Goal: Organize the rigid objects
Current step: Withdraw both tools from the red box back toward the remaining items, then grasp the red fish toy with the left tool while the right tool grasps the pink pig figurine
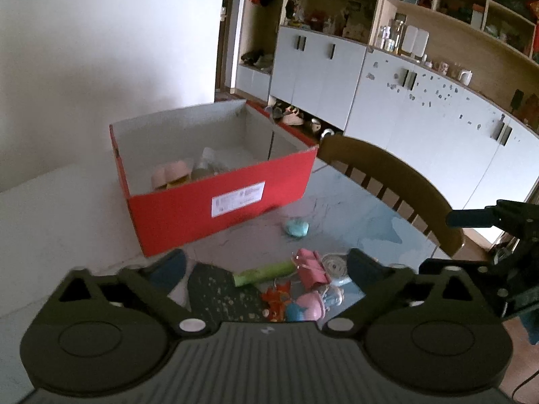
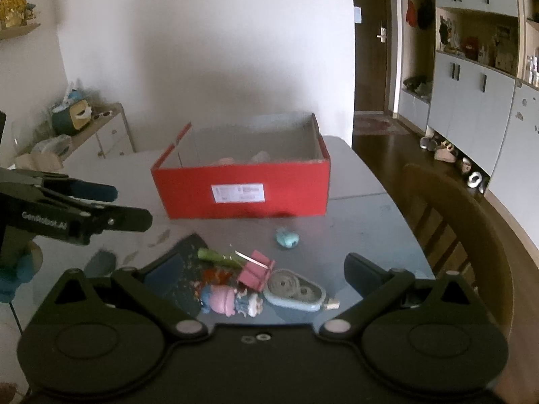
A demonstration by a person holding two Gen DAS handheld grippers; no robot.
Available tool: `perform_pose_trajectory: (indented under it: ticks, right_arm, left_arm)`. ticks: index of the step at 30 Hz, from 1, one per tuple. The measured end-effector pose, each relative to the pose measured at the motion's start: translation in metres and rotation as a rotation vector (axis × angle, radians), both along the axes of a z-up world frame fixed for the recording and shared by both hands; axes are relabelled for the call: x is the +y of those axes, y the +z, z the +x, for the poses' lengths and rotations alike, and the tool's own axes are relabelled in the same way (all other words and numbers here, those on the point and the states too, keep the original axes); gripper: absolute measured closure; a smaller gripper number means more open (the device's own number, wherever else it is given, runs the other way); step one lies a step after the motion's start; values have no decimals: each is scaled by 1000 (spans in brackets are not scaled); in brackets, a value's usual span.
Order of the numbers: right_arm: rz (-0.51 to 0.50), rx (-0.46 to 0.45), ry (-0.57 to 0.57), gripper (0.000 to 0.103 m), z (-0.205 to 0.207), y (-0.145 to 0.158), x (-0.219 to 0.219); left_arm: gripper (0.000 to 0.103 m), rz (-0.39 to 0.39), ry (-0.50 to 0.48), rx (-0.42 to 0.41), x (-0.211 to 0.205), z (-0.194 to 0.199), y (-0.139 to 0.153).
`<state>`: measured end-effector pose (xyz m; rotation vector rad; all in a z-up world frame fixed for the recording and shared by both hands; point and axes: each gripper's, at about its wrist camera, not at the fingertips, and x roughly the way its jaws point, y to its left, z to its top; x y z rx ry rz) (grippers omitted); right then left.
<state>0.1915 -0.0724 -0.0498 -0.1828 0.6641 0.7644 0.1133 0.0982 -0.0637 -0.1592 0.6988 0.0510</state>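
Partly sorted, judging by the scene: inside the red box (image 2: 241, 188), well ahead of both tongs, at least two things already, one pinkish and one pale, the exact number hidden by the wall. Still left on the table (image 2: 363, 225): one teal lump (image 2: 287, 238) halfway to the box, and directly under the fingertips one pile with one pink clip (image 2: 256, 271), one green stick (image 2: 215, 257), one blue tape dispenser (image 2: 296, 291), one pink figurine (image 2: 224, 299) and one dark card (image 1: 219, 289). Left tongs (image 1: 266, 266) and right tongs (image 2: 266, 271) both spread wide, grasping nothing.

chair (image 2: 471, 222) beside table (image 2: 363, 222) | cabinets (image 1: 421, 107) behind | door (image 2: 370, 50) shut
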Motion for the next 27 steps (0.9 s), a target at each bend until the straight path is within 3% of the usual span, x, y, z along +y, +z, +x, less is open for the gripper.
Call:
perform_pose_trajectory:
  ticks: [16,27]
  right_arm:
    - [-84,52,46,1,-17,-63,26]
    - [-124,51,42,3,-14,-92,53]
  left_arm:
    - [0,-64,55,156,3,27,-75]
    - [0,-69,112,226,11,51,-103]
